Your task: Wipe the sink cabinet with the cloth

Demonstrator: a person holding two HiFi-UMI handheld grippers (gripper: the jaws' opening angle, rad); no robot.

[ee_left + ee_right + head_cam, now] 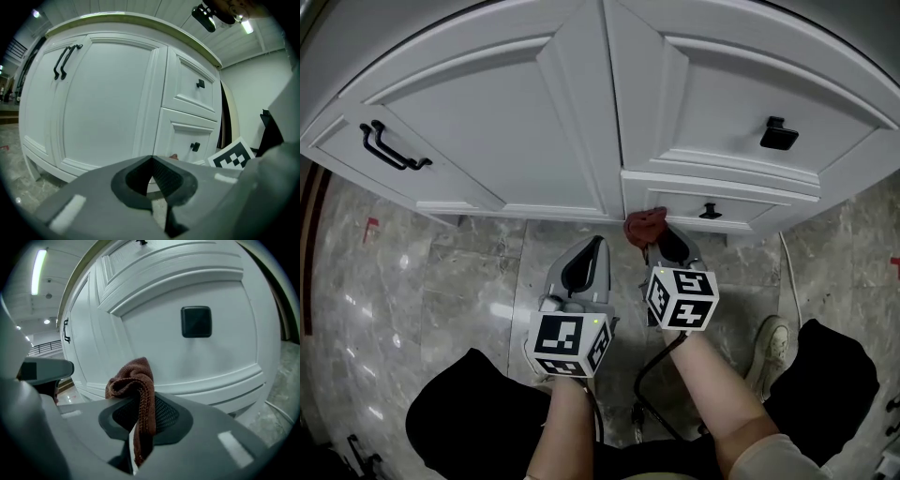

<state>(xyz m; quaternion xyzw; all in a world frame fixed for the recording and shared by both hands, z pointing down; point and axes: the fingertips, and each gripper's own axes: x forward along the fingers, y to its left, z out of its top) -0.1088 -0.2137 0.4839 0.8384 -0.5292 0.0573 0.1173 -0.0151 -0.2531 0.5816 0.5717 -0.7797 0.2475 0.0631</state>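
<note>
A white sink cabinet (581,122) with curved doors and drawers fills the top of the head view. My right gripper (653,236) is shut on a brown knitted cloth (644,224), which sits bunched against the lower drawer front (741,208) just left of its black knob (710,212). In the right gripper view the cloth (136,385) hangs between the jaws below the knob (196,321). My left gripper (592,246) is shut with nothing in it, a little short of the cabinet base; in its own view the fingertips (152,161) meet before the cabinet (108,93).
A black bar handle (390,148) is on the left door and a black knob (778,134) on the upper drawer. Grey marble floor (422,281) lies below. The person's knees and a white shoe (769,342) are at the bottom; a white cable (789,277) runs along the floor at right.
</note>
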